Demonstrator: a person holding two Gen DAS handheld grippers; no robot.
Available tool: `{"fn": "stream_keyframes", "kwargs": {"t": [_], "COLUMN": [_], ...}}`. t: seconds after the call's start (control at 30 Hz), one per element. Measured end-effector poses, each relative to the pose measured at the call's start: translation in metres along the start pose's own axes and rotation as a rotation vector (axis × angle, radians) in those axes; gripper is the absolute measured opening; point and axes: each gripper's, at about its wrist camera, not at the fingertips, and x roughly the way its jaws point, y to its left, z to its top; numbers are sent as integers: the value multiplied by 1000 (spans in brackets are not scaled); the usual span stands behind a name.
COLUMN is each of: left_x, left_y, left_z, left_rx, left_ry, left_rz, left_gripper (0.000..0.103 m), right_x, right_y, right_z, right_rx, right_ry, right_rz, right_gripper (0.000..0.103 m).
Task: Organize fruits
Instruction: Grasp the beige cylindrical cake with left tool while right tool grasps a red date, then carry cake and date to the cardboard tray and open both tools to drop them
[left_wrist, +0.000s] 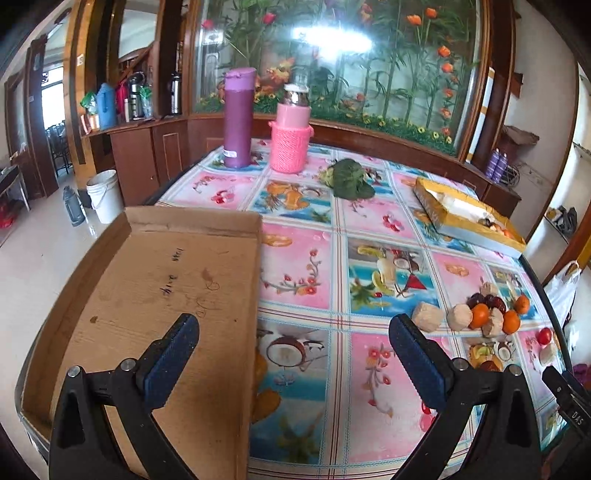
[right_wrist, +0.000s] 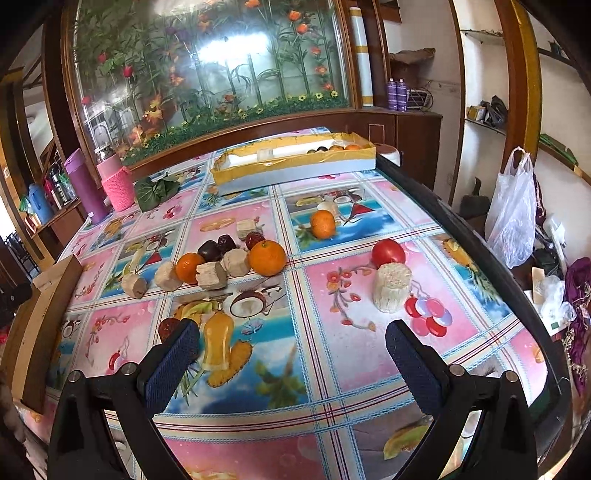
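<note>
Fruits lie loose on the patterned tablecloth (right_wrist: 332, 332): three oranges (right_wrist: 267, 257), a red tomato (right_wrist: 388, 252), dark dates (right_wrist: 210, 250) and pale cut chunks (right_wrist: 211, 275), most of them bunched together, with one orange set apart and the tomato touching a pale ribbed cylinder (right_wrist: 392, 286). A yellow-rimmed tray (right_wrist: 295, 168) at the far edge of the table already holds a few pieces at one end. A flat cardboard box (left_wrist: 155, 295) sits at the left side.

Left gripper (left_wrist: 293, 363): fingers spread wide, holding nothing, above the edge of the cardboard box. Right gripper (right_wrist: 291, 365): fingers spread wide, holding nothing, short of the fruit.

Risks from this position:
- Round fruit may roll when nudged by one finger; the tomato lies near the table's right edge.
- In the bunch, closing on one orange may catch or push the adjoining chunks and dates.
- The tomato is probably soft; hard closing could bruise it.
- The destination is unclear; tray or box cannot be determined.
</note>
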Motion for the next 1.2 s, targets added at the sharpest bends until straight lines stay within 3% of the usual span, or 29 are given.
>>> {"fn": "stream_keyframes", "kwargs": {"t": [0.17, 0.33, 0.53, 0.7, 0.77, 0.8, 0.83, 0.87, 0.97, 1.2], "left_x": [26, 54, 86, 110, 112, 111, 111, 110, 104, 62], "left_y": [-30, -75, -112, -119, -122, -125, -127, -128, -121, -72], "left_z": [5, 10, 8, 6, 3, 1, 0, -1, -1, 2], "left_rx": [71, 188, 278, 264, 273, 291, 308, 317, 274, 135], "left_ry": [80, 134, 183, 267, 264, 257, 248, 245, 256, 211], "left_rz": [-93, -174, -224, -262, -260, -258, -239, -239, -275, -320], "left_gripper": [103, 102, 99, 69, 61, 47, 43, 29, 29, 30], "right_x": [15, 36, 62, 72, 73, 73, 73, 73, 73, 56], "right_y": [26, 63, 78, 80, 81, 82, 82, 83, 86, 91], "right_z": [3, 8, 5, 3, 3, 3, 3, 3, 3, 0], "right_rx": [-80, -218, -264, -274, -279, -284, -290, -297, -320, -296], "right_ry": [83, 159, 229, 260, 258, 257, 254, 250, 240, 235], "right_rz": [126, 197, 232, 238, 235, 235, 231, 228, 207, 246], "right_gripper": [98, 77, 75, 70, 69, 67, 62, 58, 32, 30]}}
